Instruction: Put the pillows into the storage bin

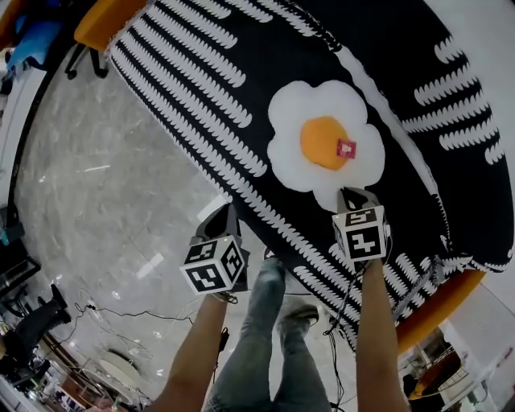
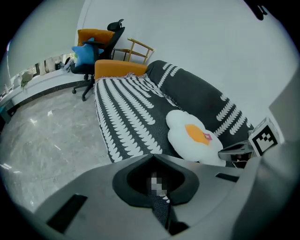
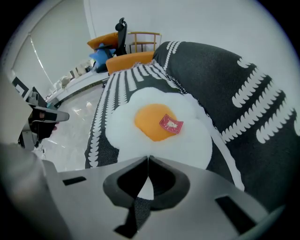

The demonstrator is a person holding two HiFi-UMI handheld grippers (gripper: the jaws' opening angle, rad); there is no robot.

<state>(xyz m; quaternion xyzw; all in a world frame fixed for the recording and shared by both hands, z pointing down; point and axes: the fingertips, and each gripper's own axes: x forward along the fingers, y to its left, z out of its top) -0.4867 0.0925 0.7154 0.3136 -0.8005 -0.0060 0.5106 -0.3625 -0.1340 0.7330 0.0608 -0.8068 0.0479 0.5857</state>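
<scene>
A fried-egg pillow (image 1: 322, 145), white with an orange yolk and a small pink tag, lies flat on the seat of a black-and-white patterned sofa (image 1: 209, 64). It also shows in the left gripper view as the pillow (image 2: 192, 136) and fills the middle of the right gripper view as the pillow (image 3: 159, 126). My right gripper (image 1: 354, 195) (image 3: 148, 157) is shut, its tips at the pillow's near edge. My left gripper (image 1: 224, 216) (image 2: 152, 157) is shut and empty, hovering over the sofa's front edge to the pillow's left.
Orange armrests (image 1: 105, 20) (image 1: 438, 302) close off both sofa ends. A black office chair (image 2: 101, 42) holding a blue cushion (image 2: 84, 54) and a wooden chair (image 2: 136, 47) stand beyond the far armrest. Marble floor (image 1: 96, 201) has cables (image 1: 121, 314); the person's legs (image 1: 265, 338) stand below.
</scene>
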